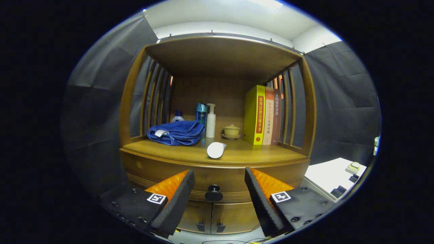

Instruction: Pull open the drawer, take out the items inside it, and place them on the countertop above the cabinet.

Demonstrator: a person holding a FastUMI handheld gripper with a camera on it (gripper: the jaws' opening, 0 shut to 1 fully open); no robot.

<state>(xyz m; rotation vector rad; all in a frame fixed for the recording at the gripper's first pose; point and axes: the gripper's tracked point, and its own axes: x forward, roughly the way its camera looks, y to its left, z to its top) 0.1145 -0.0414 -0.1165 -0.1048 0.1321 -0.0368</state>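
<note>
Gripper view: tool [219, 181] fingers apart, framing drawer knob [214, 192]; drawer [217, 176] closed, contents hidden.

The wooden countertop [169, 149] carries a folded blue towel [177, 133] on its left, bottles [210, 120] standing just behind it, a white tube [216, 149] lying near the front edge, a small lidded cup [232, 131] on a saucer, and upright books [261, 115] at right, while the gripper [219, 181] hangs parted before the drawer knob.

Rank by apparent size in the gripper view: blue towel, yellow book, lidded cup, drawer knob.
1. Blue towel
2. Yellow book, close to the towel
3. Lidded cup and drawer knob: alike; the knob sits nearer, between the open tongs.
</note>
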